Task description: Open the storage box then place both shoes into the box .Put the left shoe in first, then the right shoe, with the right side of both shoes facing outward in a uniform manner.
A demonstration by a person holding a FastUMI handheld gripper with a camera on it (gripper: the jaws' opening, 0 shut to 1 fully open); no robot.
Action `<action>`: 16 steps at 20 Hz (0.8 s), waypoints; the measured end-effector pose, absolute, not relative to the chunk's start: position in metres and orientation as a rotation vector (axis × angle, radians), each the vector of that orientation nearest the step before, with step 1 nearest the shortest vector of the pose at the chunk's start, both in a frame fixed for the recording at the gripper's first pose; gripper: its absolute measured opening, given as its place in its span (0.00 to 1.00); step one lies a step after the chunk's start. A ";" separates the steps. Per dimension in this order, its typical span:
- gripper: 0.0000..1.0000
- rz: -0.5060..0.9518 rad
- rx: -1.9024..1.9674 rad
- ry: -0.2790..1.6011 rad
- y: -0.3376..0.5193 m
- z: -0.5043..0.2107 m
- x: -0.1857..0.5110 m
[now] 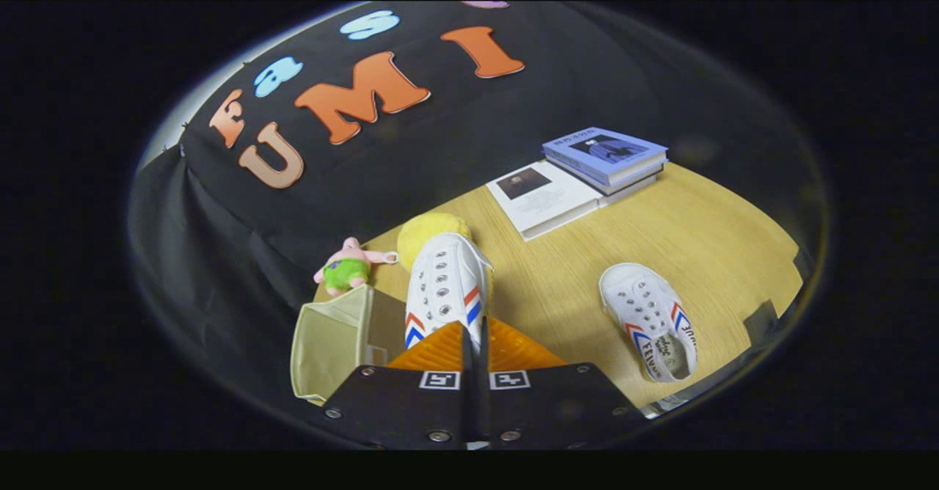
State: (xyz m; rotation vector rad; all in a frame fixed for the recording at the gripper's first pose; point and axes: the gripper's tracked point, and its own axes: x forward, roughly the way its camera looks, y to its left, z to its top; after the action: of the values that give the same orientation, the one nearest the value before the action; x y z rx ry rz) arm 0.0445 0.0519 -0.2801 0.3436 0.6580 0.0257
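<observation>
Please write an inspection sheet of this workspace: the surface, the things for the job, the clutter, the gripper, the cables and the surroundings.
Surface: wooden table, pale, lit.
Job's things: held shoe, white, toe pointing away, beside the beige storage box, whose top looks open; second shoe lies on the table, apart.
Clutter: pink plush toy and yellow ball beyond the box; white book and blue books stacked farther off.
Gripper: gripper closed on the held shoe's heel end, orange fingers pressed to it.
Cables: nothing seen.
Surroundings: black cloth wall behind the table.
</observation>
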 end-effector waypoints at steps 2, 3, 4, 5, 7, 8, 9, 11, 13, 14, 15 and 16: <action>0.00 0.054 0.355 0.614 0.079 -0.254 0.050; 0.00 0.077 0.376 0.597 0.095 -0.243 0.052; 0.00 0.102 0.398 0.585 0.112 -0.234 0.053; 0.00 0.115 0.416 0.575 0.127 -0.226 0.053; 0.00 0.115 0.420 0.567 0.153 -0.221 0.052; 0.00 0.111 0.411 0.567 0.166 -0.222 0.052; 0.00 0.115 0.403 0.576 0.180 -0.227 0.051; 0.00 0.142 0.418 0.602 0.210 -0.238 0.047; 0.00 0.158 0.444 0.627 0.236 -0.252 0.041; 0.00 0.158 0.442 0.639 0.245 -0.260 0.039; 0.00 0.149 0.438 0.646 0.252 -0.268 0.037; 0.00 0.138 0.425 0.648 0.257 -0.276 0.036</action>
State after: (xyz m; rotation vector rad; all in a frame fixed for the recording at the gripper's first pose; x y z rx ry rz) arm 0.0363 0.2571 -0.2755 0.4249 0.6485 0.1381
